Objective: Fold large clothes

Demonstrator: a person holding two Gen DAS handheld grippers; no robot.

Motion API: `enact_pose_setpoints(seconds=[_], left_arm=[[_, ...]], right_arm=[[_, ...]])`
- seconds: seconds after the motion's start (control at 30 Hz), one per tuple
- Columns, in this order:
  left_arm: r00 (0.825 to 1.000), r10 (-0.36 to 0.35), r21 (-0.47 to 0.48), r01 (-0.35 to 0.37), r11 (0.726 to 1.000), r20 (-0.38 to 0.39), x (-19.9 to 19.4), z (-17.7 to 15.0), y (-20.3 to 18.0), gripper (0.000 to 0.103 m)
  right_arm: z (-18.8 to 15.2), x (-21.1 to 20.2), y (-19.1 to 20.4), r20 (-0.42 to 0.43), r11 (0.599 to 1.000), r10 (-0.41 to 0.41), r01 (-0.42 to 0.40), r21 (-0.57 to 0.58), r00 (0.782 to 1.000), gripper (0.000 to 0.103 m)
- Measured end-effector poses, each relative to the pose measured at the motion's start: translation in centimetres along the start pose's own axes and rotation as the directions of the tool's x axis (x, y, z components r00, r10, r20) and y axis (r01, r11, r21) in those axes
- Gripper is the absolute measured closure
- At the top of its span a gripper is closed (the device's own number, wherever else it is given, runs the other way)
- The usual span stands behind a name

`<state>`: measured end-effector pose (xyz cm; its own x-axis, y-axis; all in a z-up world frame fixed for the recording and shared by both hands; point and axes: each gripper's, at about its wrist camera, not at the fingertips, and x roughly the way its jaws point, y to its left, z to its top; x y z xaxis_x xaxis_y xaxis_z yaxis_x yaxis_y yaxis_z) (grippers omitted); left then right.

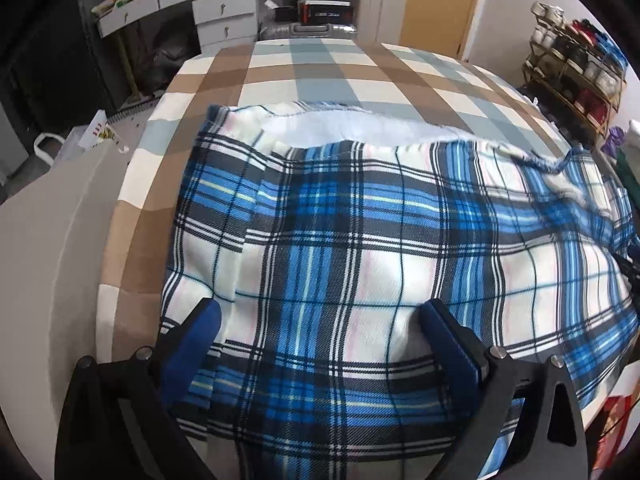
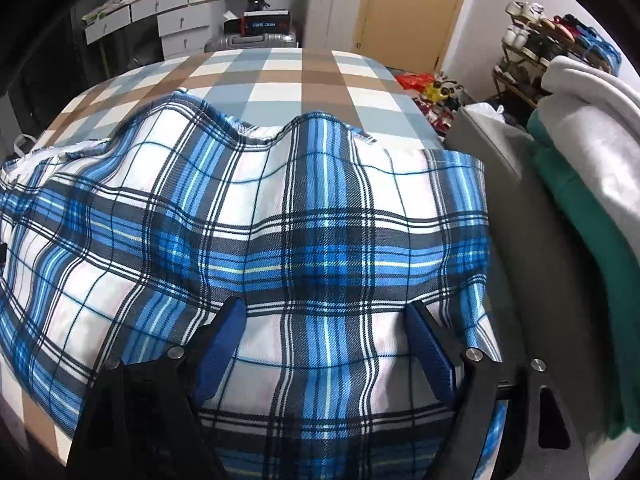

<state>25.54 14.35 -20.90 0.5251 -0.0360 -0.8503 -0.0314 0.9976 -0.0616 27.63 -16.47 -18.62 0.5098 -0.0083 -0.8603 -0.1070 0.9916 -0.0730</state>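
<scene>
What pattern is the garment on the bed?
Blue, white and dark plaid garment, clearest in the right wrist view.

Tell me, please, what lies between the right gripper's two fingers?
In the right wrist view, only the blue plaid garment lies between the right gripper fingers, which stand wide apart over it, pinching nothing.

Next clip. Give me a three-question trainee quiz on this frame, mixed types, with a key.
1. True or false: the left gripper is clamped shut on the plaid cloth.
2. Multiple choice: the plaid cloth lies on (A) bare wood, (B) a checked bedcover, (C) the floor.
3. Fill in: in the right wrist view, beside the bed by the right gripper sits a stack of folded grey and ____ fabric.

Key: 1 false, both grippers stand open over the cloth; 2 B; 3 green.
</scene>
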Motion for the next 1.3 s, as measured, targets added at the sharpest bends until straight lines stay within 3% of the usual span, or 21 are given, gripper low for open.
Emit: enact_pose_setpoints(seconds=[0.07,0.17,0.23,0.33,0.43,0.47,0.53,0.6,0.7,0.83,0.9,0.97,1.0,1.1,1.13,1.17,1.3], left_arm=[[0.999,-0.026,-0.018,0.027,0.999,0.033,-1.4,0.5,-0.3,0.005],[0.995,-0.074,0.009,0.073,0.997,0.066,-2.8,1.5,-2.2,0.005],[0.995,-0.086,0.052,0.083,0.995,0.059,-2.6,2.4,-4.3,0.005],[0.997,-0.06,0.131,0.054,0.99,0.041,-1.3,2.9,-7.2,0.005],[1.0,0.01,0.178,-0.004,0.984,-0.03,1.9,2.6,-8.6,0.005],[0.999,0.028,0.181,-0.022,0.983,-0.03,2.5,2.4,-8.7,0.004],[0.999,0.042,0.183,-0.042,0.982,0.0,2.0,1.9,-8.7,0.004],[0.999,0.043,0.181,-0.04,0.983,-0.013,1.7,2.0,-8.7,0.004],[1.0,0.018,0.164,-0.014,0.986,-0.023,0.9,2.1,-8.6,0.004],[0.999,0.012,0.181,-0.005,0.983,-0.034,1.3,1.7,-8.5,0.004],[0.999,0.0,0.169,0.006,0.986,-0.039,1.5,1.6,-8.3,0.004],[0.999,0.007,0.17,0.001,0.985,-0.044,1.5,1.7,-8.5,0.004],[0.999,0.01,0.169,-0.001,0.986,-0.051,1.5,1.8,-8.6,0.004],[0.998,0.012,0.142,-0.003,0.99,-0.058,0.6,1.9,-8.5,0.005],[0.999,-0.001,0.13,0.008,0.991,-0.05,-0.2,1.7,-8.6,0.005],[0.999,-0.036,0.129,0.04,0.991,-0.037,-1.2,1.4,-8.9,0.005],[0.994,-0.108,0.204,0.107,0.973,-0.006,-3.6,-0.4,-11.6,0.005]], right_arm=[[0.6,-1.5,0.1,0.018,1.0,-0.012,0.012,0.005,1.0,0.024],[2.4,-3.8,1.2,0.13,0.997,0.079,-0.081,0.007,0.988,0.022],[3.5,-4.3,2.6,0.146,0.995,0.095,-0.093,-0.023,0.985,0.022],[5.3,-2.0,5.0,0.094,0.994,0.099,-0.093,-0.063,0.991,0.021],[5.6,3.1,6.2,-0.05,0.994,0.085,-0.088,-0.062,0.995,0.02],[5.6,3.1,6.0,-0.001,0.994,0.088,-0.087,-0.062,0.996,0.015],[5.9,3.2,6.0,-0.04,0.994,0.09,-0.092,-0.057,0.995,0.014],[6.0,2.1,5.6,-0.042,0.992,0.119,-0.121,-0.033,0.992,0.02],[5.4,-0.2,5.1,0.038,0.989,0.146,-0.145,-0.03,0.989,0.02],[3.4,-2.5,2.7,0.127,1.0,0.029,-0.027,-0.015,0.992,0.02],[2.1,-1.9,0.5,0.109,1.0,-0.023,0.021,0.023,0.994,0.02],[1.0,-0.5,-1.4,0.049,0.998,-0.023,0.02,0.067,0.999,0.02],[0.5,1.1,-2.0,-0.006,0.997,0.02,-0.02,0.072,1.0,0.018],[0.4,1.4,-3.5,-0.007,0.988,0.108,-0.106,0.115,0.994,0.018],[0.4,0.8,-3.6,0.003,0.988,0.1,-0.099,0.119,0.995,0.021],[0.2,-1.0,-3.8,0.065,0.989,0.078,-0.086,0.122,0.995,0.029],[-2.0,-5.8,-2.8,0.2,0.985,0.142,-0.159,0.069,0.969,0.028]])
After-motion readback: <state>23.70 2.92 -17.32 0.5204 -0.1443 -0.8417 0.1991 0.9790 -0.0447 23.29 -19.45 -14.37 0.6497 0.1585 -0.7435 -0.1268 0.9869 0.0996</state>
